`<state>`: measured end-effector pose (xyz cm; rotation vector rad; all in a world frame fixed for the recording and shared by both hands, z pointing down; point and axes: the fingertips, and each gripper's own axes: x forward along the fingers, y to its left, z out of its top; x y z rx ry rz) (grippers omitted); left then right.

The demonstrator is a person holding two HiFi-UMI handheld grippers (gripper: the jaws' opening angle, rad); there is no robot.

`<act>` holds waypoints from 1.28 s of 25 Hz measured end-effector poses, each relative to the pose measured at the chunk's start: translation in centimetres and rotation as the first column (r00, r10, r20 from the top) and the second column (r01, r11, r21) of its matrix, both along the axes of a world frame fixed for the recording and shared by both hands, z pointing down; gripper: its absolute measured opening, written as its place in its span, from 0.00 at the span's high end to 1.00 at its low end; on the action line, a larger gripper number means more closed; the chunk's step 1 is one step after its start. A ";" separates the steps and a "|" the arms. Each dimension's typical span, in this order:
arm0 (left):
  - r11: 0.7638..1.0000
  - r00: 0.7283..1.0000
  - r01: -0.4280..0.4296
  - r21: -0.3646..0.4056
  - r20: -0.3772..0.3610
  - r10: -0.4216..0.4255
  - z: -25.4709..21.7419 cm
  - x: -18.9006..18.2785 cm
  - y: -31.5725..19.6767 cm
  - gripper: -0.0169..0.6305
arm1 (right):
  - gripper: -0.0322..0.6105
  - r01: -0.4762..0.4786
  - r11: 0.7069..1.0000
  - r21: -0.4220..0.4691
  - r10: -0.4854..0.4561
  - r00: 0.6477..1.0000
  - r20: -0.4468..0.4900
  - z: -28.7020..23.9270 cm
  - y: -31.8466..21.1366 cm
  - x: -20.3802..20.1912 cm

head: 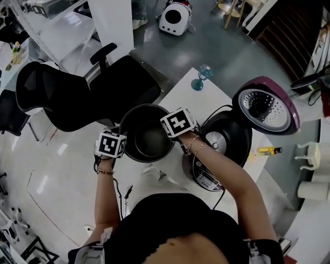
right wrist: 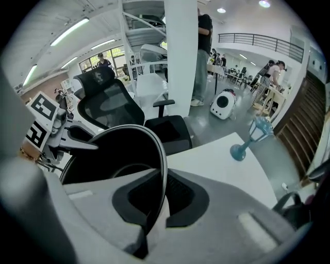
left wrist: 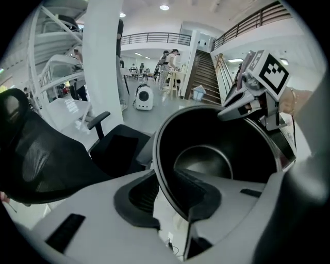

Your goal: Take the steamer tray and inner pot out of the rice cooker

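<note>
Inner pot [head: 147,136], bare inside, left tool [left wrist: 175,202], right tool [right wrist: 153,207] clamping rim

Ceiling lamps [left wrist: 164,7] shining bright in both gripper views, head view looking dimmer, floor [head: 56,170] reflecting glare, edges bending and darkening.

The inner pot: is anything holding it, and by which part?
Both grippers hold the inner pot by its rim: the left gripper on one side, the right gripper on the opposite side.

Open-plan office hall
A black office chair [head: 77,95] is sitting beside a white table [head: 175,93], a staircase [left wrist: 206,69] is rising toward a railed gallery [left wrist: 154,37], and people [left wrist: 170,59] are standing behind.
</note>
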<state>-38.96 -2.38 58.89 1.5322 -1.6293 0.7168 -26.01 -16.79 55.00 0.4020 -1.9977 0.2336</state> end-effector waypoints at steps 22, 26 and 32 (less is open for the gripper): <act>0.998 0.995 -0.054 0.017 0.081 0.052 -1.2 0.8 -2.7 0.86 | 0.72 -0.136 0.990 -0.038 0.139 0.986 0.091 -2.5 -1.7 1.0; 0.999 0.995 -0.048 0.018 0.087 0.047 -1.3 1.0 -3.1 0.87 | 0.72 -0.146 0.985 0.090 0.109 0.938 0.330 -9.7 -1.9 1.9; 0.995 0.985 -0.098 -0.014 0.142 0.099 -1.1 1.9 -4.8 0.87 | 0.73 -0.294 0.950 0.108 0.095 0.598 0.796 -21.2 0.2 10.7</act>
